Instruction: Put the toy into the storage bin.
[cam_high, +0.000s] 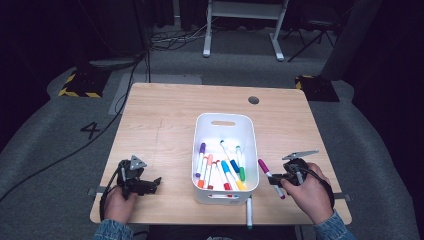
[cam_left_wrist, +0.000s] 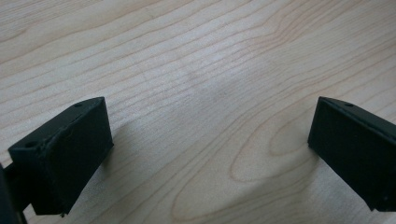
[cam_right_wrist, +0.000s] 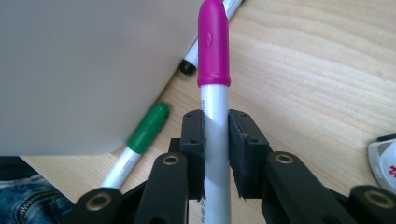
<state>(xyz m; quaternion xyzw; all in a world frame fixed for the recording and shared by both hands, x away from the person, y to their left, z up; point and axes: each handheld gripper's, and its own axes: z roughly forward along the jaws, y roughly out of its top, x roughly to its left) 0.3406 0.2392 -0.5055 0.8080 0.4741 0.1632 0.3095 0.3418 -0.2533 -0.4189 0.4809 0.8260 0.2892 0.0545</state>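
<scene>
The right gripper (cam_right_wrist: 215, 154) has its fingers clenched on a magenta-capped marker (cam_right_wrist: 214, 56), raised beside the white bin (cam_high: 225, 122) of markers. Next, I judge, carry it over the rim and release. The left gripper (cam_left_wrist: 205, 154) rests spread on the tabletop (cam_high: 160, 120).

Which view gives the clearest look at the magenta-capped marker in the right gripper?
The right gripper view: the magenta-capped marker stands close up, its white barrel clamped between the right gripper pads, cap beyond them. The high view shows the marker small, slanting toward the white bin. The left gripper view shows bare table.
</scene>
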